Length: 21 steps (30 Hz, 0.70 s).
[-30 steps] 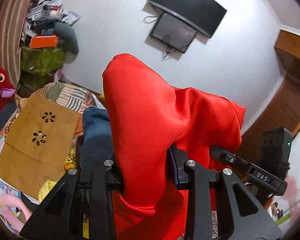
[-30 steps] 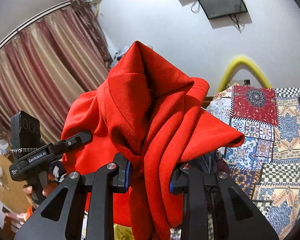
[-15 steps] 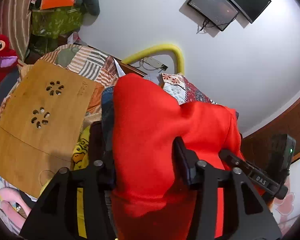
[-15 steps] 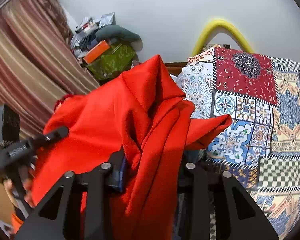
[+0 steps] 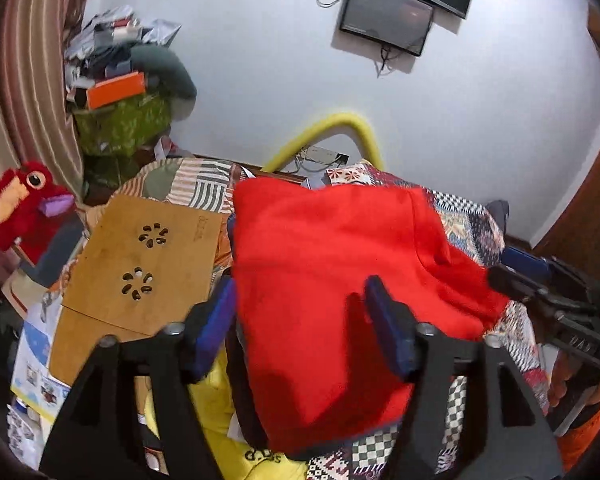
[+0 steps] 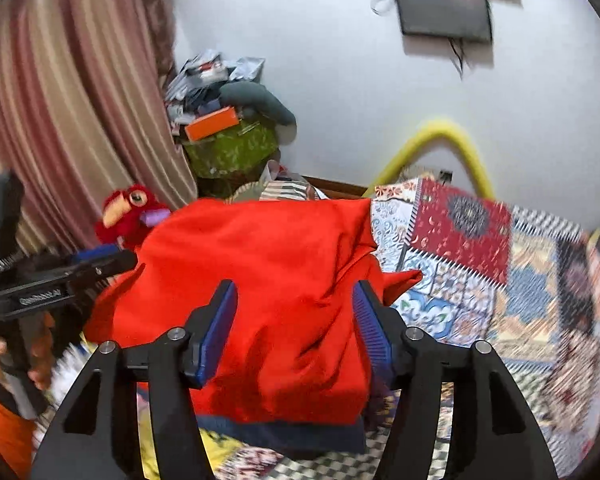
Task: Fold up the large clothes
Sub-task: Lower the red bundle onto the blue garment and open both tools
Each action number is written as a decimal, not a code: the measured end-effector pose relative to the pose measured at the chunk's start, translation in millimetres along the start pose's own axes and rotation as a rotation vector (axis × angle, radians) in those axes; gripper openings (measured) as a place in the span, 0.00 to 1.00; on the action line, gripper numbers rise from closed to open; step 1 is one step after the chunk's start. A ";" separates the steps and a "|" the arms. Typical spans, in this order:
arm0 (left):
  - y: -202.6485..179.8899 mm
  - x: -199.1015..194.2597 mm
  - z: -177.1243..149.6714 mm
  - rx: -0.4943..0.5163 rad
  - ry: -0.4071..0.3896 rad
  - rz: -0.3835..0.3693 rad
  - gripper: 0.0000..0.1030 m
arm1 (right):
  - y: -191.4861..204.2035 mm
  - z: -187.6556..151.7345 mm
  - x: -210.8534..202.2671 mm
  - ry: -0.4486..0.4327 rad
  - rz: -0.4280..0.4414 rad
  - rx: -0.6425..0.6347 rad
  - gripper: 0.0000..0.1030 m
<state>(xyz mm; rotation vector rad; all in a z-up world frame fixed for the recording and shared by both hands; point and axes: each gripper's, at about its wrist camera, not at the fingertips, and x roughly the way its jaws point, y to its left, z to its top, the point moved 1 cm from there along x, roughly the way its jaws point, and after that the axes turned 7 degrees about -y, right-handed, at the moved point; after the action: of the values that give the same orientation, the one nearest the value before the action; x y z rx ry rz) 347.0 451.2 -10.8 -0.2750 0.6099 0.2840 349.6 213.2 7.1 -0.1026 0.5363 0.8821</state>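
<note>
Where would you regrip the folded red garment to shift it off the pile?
Take the red garment by its near folded edge, one gripper toward each end, coming from the near side. It lies flat on a dark blue piece, and that near edge overhangs slightly, so pads could probably pinch all layers.

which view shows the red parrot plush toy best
The left wrist view: the red parrot plush toy sits whole at the left edge, with its eye, orange beak and purple patch all clear. In the right wrist view the toy looks smaller, and the folded red garment hides its lower body.
</note>
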 end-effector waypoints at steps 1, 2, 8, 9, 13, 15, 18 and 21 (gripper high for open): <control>-4.2 -0.5 -5.5 0.018 -0.007 0.039 0.80 | 3.9 -3.6 2.7 0.007 -0.004 -0.027 0.55; -7.3 0.7 -11.1 0.040 -0.012 0.091 0.84 | 7.9 -8.2 7.0 0.018 -0.019 -0.064 0.55; 11.0 14.5 -30.9 -0.022 0.015 0.080 0.93 | -24.0 -32.2 32.0 0.102 -0.089 -0.001 0.55; 18.2 17.2 -33.8 -0.069 0.027 0.058 0.94 | -33.0 -35.6 32.7 0.113 -0.059 0.047 0.55; 25.8 23.9 -41.9 -0.127 0.050 0.005 0.94 | -58.9 -50.6 34.7 0.134 0.041 0.204 0.60; 18.7 22.2 -42.0 -0.088 0.039 0.016 0.94 | -60.4 -52.5 31.2 0.122 0.045 0.198 0.60; 2.4 17.7 -40.7 0.003 0.018 0.071 0.94 | -56.5 -53.1 19.1 0.089 0.009 0.142 0.60; -2.4 17.0 -38.2 0.036 0.017 0.111 0.94 | -54.7 -51.1 7.0 0.061 -0.036 0.105 0.60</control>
<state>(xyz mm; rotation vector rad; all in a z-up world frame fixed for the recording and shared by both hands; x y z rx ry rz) 341.3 439.2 -50.5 -0.2096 0.6471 0.3771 374.0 167.8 -47.6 -0.0439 0.6352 0.8168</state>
